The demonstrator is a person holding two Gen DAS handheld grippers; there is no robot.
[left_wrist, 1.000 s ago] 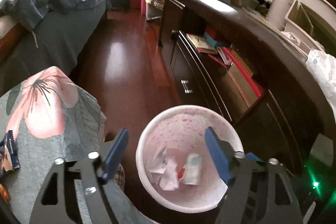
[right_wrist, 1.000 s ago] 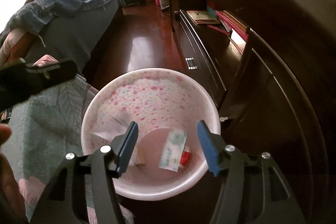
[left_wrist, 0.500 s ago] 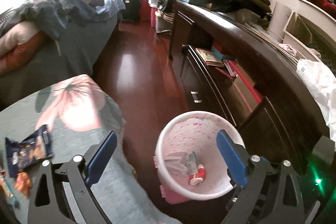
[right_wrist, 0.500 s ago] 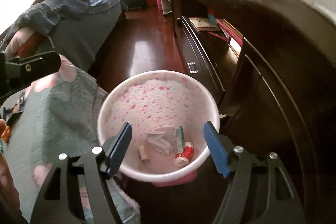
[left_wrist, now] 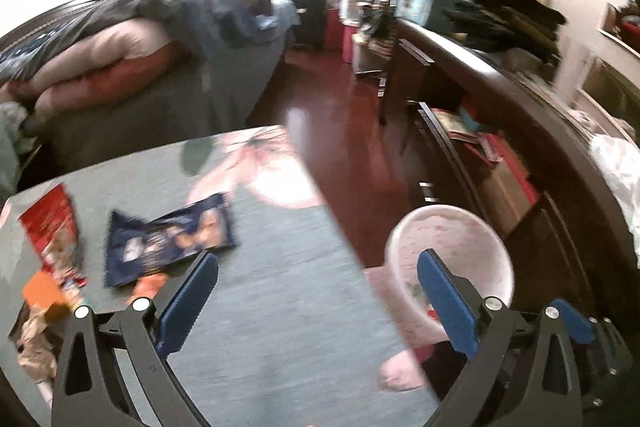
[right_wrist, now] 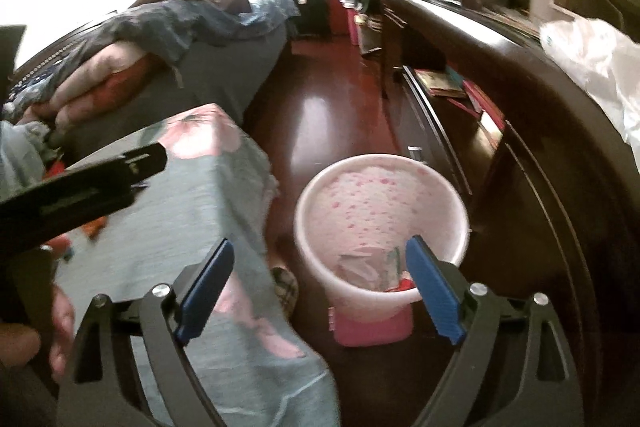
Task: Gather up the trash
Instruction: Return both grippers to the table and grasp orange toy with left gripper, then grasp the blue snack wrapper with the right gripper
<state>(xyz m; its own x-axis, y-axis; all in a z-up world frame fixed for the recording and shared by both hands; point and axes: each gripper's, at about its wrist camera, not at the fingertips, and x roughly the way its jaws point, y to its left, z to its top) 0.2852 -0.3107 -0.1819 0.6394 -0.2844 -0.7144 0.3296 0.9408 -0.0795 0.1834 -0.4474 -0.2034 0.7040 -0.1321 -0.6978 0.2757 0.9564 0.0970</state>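
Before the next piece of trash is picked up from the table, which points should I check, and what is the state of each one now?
1. Left gripper empty: ok, jaws opening with nothing between them.
2. Right gripper empty: ok, jaws opening, nothing held.
3. Trash left on the table: ok, a dark blue wrapper, a red wrapper and small orange pieces lie on the floral cloth.
4. Bin upright with room inside: ok, only a few scraps at the bottom.
5. Left gripper lined up on a wrapper: not ok, the wrappers lie off to its left.
6. Sharp view for aiming: not ok, the left wrist picture is blurred.
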